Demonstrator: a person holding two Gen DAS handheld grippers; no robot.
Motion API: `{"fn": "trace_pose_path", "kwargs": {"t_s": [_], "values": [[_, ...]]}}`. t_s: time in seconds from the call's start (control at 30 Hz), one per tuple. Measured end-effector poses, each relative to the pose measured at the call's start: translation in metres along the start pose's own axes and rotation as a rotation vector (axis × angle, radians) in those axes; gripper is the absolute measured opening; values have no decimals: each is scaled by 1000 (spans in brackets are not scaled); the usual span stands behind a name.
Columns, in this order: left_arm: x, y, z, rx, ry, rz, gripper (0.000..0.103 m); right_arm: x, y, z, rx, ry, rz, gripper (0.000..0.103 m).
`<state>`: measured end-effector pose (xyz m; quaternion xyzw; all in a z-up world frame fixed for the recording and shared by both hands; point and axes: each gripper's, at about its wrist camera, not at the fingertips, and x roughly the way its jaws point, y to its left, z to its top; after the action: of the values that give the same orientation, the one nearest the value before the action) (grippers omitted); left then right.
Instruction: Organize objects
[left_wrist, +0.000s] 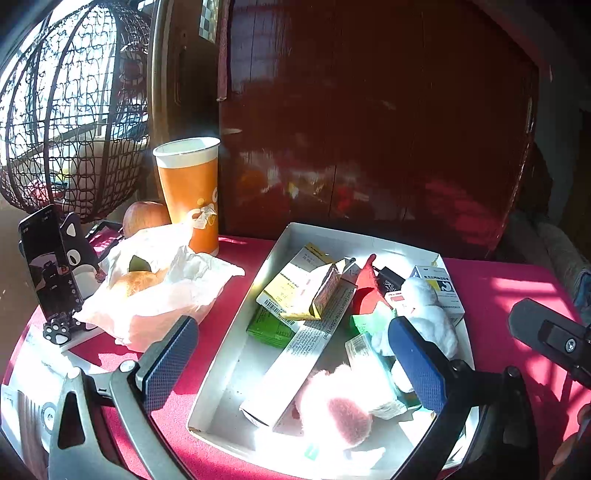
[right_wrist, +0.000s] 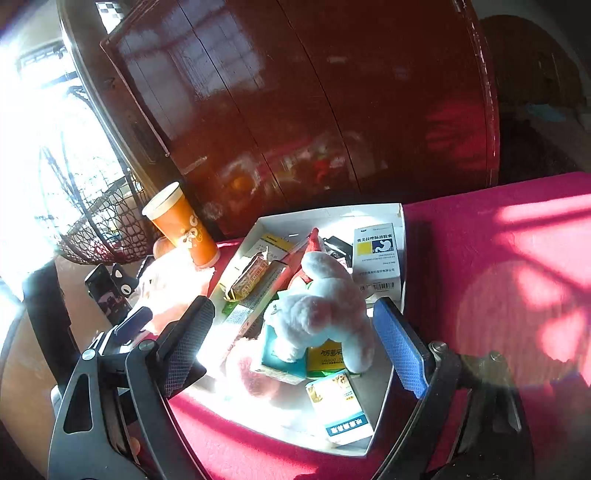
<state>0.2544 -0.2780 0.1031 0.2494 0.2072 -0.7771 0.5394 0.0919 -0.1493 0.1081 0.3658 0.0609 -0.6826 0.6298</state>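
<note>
Both hand-held grippers open & empty: right hand-held gripper (right_wrist: 293, 341) sits w/ white plush (right_wrist: 325, 314) centre frame btwn its jaws, untouched, in white tray (right_wrist: 400, 221) on table (right_wrist: 498, 240); left hand-held gripper (left_wrist: 291, 362) straddles long box (left_wrist: 306, 339), axis lower-left to upper-right.

Open red tablecloth (right_wrist: 498, 258) right of the white tray (left_wrist: 236, 354): broad free room there, nothing on it. Inside the tray, bare floor only at the near left corner; elsewhere crowded with medicine boxes (right_wrist: 376, 258), a long carton (left_wrist: 314, 332), a white plush toy (right_wrist: 325, 310) and a pink plush (left_wrist: 340, 406). Left of the tray, a narrow red strip, then a plastic bag (left_wrist: 162, 291), an orange cup (left_wrist: 192, 192) and a phone on a stand (left_wrist: 48, 266). Behind everything, a dark wooden cabinet (left_wrist: 369, 110) closing off the far side.
</note>
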Motion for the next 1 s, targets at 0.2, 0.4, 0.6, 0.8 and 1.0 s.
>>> {"fn": "trace_pose_path", "kwargs": {"t_s": [0.2, 0.4, 0.6, 0.8, 1.0], "values": [[-38, -5, -19, 26, -51, 83, 103, -67, 1, -20, -137, -197, -156, 89], [-64, -23, -33, 79, -36, 148, 103, -83, -13, -32, -162, -177, -205, 89], [-106, -37, -48, 83, -85, 79, 103, -100, -28, -46, -131, -197, -239, 89], [-131, -59, -61, 157, -141, 147, 103, -122, -32, -54, -120, -233, -296, 89], [-137, -65, -67, 160, -105, 137, 103, -150, -35, -62, -106, -304, -379, 90]]}}
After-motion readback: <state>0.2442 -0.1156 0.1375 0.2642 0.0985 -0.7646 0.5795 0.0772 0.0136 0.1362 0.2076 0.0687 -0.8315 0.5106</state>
